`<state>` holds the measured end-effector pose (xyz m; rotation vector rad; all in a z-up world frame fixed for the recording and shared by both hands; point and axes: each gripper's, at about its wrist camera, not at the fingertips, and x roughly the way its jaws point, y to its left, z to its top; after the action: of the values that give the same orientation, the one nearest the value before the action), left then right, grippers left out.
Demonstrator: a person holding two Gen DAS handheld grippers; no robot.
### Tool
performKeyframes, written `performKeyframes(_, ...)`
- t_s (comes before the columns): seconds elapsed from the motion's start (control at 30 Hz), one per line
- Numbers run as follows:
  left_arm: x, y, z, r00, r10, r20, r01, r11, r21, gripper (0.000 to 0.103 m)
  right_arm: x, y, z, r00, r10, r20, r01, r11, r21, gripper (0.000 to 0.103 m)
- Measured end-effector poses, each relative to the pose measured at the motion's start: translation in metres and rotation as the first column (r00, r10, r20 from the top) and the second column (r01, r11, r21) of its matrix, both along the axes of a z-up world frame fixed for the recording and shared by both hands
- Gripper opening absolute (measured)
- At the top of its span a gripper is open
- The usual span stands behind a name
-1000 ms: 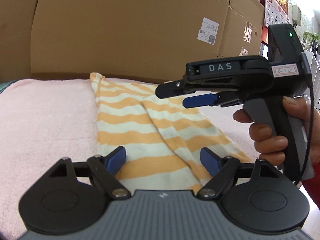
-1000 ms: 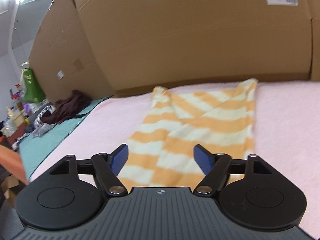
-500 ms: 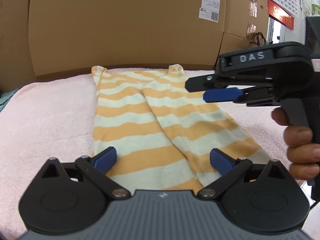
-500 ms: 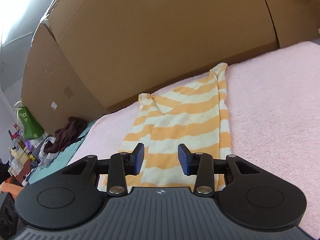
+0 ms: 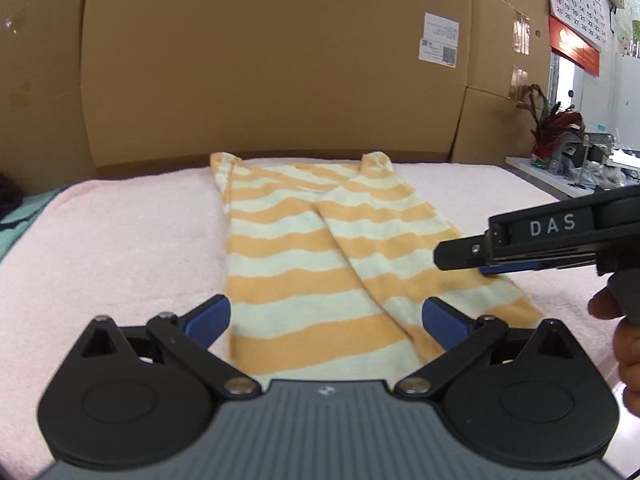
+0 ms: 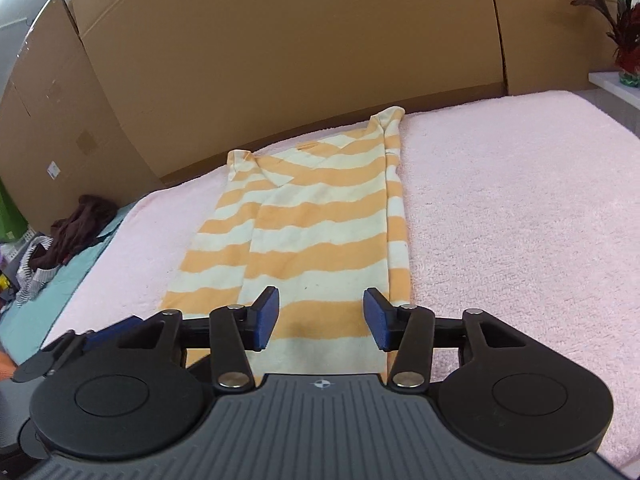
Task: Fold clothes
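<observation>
Left wrist view is showing the striped garment [image 5: 320, 264] lying flat on the pink towel surface [image 5: 108, 248], orange and cream bands running across it, both long sides folded in so they are meeting along a slanted seam down the middle. The garment's far end is lying near the foot of the cardboard boxes [image 5: 276, 56] at the back. The left gripper [image 5: 326, 318] is hovering over the garment's near end with its blue fingers [image 5: 206, 318] spread wide, one over the left edge of the cloth and the other over the right part, nothing between them. The right gripper [image 5: 464, 258] is coming in from the right side, held by a hand [image 5: 624, 344], its black tip sitting low over the garment's right edge. From this side angle its fingers are overlapping, so the gap is not readable here.

Over on the right wrist view, the right gripper [image 6: 322, 318] is showing its blue pads [image 6: 267, 318] parted, with a clear gap and no cloth pinched, poised above the near hem of the striped garment [image 6: 320, 216]. A dark clothes pile [image 6: 76, 226] is sitting well off to the left on a teal cloth [image 6: 60, 280], and a red plant [image 6: 626, 36] is standing at the far right.
</observation>
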<state>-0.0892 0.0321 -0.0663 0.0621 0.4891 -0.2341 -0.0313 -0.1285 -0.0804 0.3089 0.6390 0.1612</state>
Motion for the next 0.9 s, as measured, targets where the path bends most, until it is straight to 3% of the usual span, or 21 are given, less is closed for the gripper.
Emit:
performKeyframes(0.17,0.016,0.010,-0.007,0.999,0.009,-0.037,-0.009,1.000,0.002,0.102,0.002,0.034,0.001,1.000,-0.014,-0.011,0.012,0.986,-0.164,0.073)
performKeyframes(0.33,0.022,0.012,-0.007,0.999,-0.025,-0.048,0.025,1.000,-0.008,0.102,0.005,0.051,-0.003,0.999,-0.045,-0.006,0.041,0.963,-0.268,0.076)
performKeyframes(0.7,0.029,0.015,-0.008,0.992,-0.093,-0.090,0.091,0.996,-0.020,0.102,0.010,0.059,-0.003,0.995,-0.104,-0.010,0.097,0.952,-0.290,0.084)
performKeyframes(0.9,0.025,0.017,-0.006,0.993,-0.069,-0.095,0.066,0.997,-0.035,0.102,0.008,0.063,-0.007,0.995,-0.099,0.016,0.099,0.946,-0.307,0.088)
